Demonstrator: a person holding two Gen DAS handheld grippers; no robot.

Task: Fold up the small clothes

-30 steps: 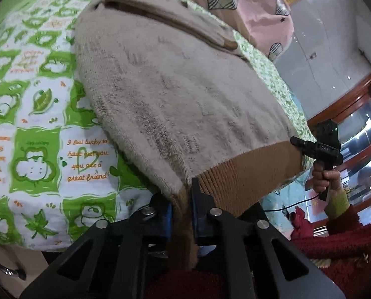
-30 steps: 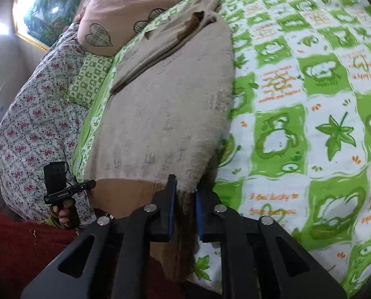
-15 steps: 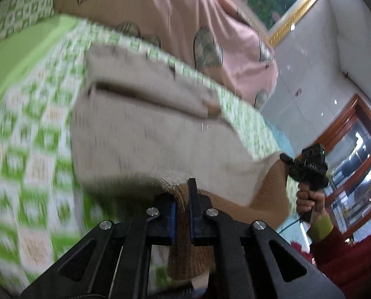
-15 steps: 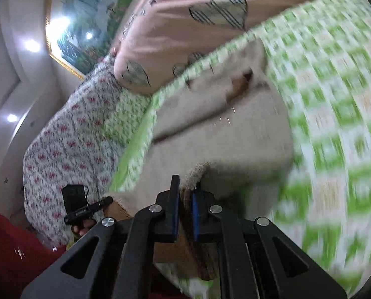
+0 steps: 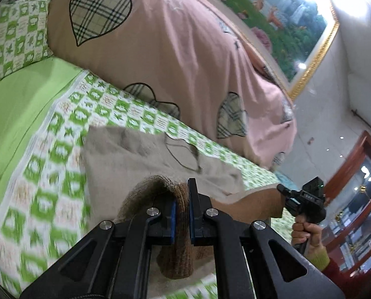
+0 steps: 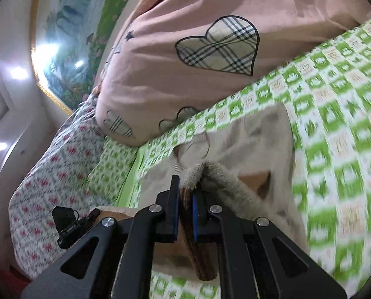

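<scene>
A small beige knit sweater (image 5: 125, 154) with a brown ribbed hem lies on the green-and-white checked bed sheet (image 5: 48, 199). My left gripper (image 5: 181, 199) is shut on one corner of the brown hem (image 5: 178, 256) and holds it raised over the sweater's upper part. My right gripper (image 6: 185, 199) is shut on the other hem corner (image 6: 198, 261), also lifted over the sweater body (image 6: 265, 154). The hem hangs down between each pair of fingers. In the left wrist view the right gripper (image 5: 307, 199) shows at the right, held by a hand.
A large pink quilt (image 5: 173, 57) with plaid hearts is piled just beyond the sweater. A floral pillow (image 6: 53, 174) and a checked pillow (image 6: 110, 169) lie at the left in the right wrist view. A framed painting (image 5: 285, 20) hangs behind.
Both grippers have lifted the hem corners and carried them forward over the sweater toward its collar end. The sweater's lower half now folds over its upper half.
</scene>
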